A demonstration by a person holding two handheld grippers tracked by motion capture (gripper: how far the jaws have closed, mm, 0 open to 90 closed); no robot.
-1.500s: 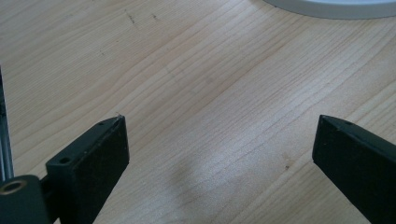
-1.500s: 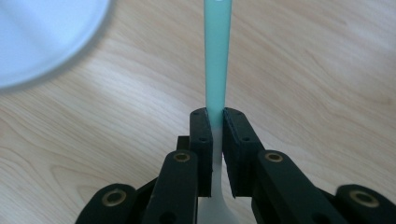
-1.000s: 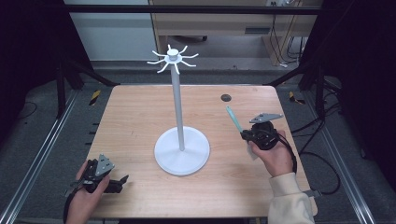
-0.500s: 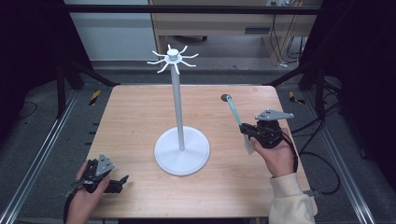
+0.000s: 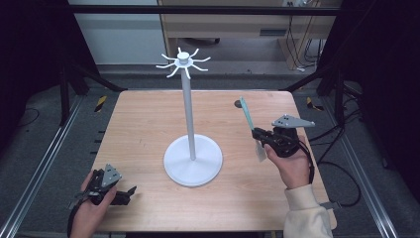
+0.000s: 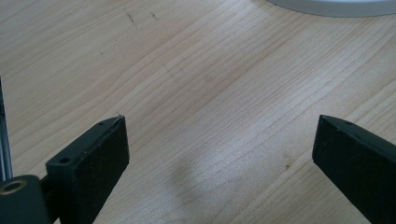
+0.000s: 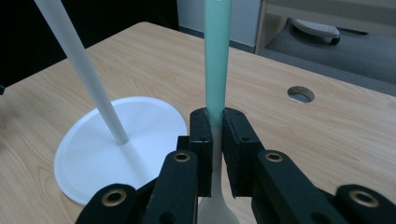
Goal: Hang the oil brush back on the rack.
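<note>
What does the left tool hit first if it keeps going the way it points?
Probably the white stand's round base. The left tool is open and low over bare table, aimed at the base's edge, with nothing between them. Depth is hard to judge, so it may scrape the tabletop first.

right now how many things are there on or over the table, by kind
stand: 1
spoon: 1, held in the right gripper
grippers: 2, the left gripper is open
total: 4
</note>
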